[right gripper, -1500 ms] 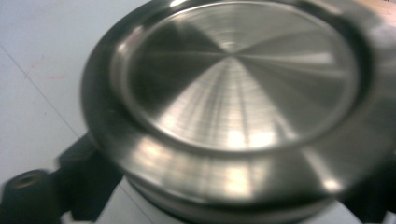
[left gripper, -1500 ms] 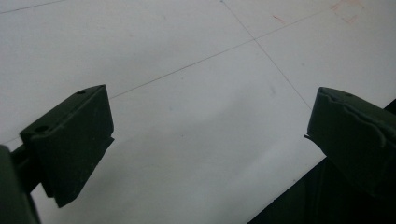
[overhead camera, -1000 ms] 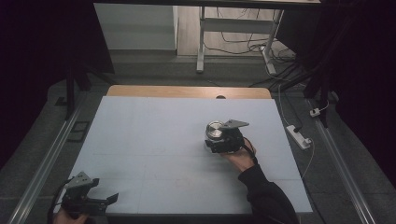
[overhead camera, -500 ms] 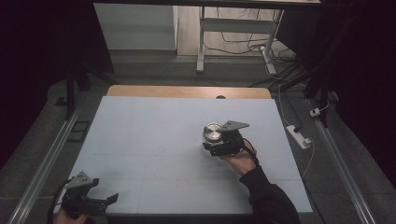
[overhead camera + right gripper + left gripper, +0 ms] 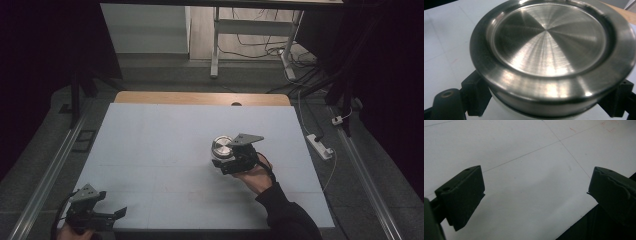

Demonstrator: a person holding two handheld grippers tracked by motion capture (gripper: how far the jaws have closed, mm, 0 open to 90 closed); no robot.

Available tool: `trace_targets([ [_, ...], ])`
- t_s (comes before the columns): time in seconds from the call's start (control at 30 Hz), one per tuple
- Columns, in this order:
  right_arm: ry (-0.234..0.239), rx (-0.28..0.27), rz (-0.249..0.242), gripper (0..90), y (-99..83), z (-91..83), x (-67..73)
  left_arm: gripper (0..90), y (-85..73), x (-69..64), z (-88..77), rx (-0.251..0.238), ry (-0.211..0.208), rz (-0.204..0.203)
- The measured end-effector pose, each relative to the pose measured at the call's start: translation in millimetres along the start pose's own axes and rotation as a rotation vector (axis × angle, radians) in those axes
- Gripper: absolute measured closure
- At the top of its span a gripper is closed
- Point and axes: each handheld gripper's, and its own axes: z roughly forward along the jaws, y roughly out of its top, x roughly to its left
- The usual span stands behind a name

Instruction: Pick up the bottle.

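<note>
Steel lid (image 5: 549, 50) of a white jar sits pinched between the right gripper (image 5: 227, 159) jaws, face-up, while the spread left gripper (image 5: 107, 216) hangs well apart.

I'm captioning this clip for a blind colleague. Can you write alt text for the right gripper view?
A round metal lid with a brushed, shiny top sits on a white container, seen close from above. The right gripper grips the container just below the lid, one black jaw on each side. Behind lies the pale tabletop.
</note>
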Motion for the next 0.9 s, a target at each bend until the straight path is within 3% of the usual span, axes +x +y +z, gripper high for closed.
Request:
trace_targets([
  [0.9, 0.142, 0.015, -0.081, 14.6, 6.2, 10.6, 55.4, 1.2, -0.1, -0.2, -0.1, 0.000, 0.000, 0.001],
])
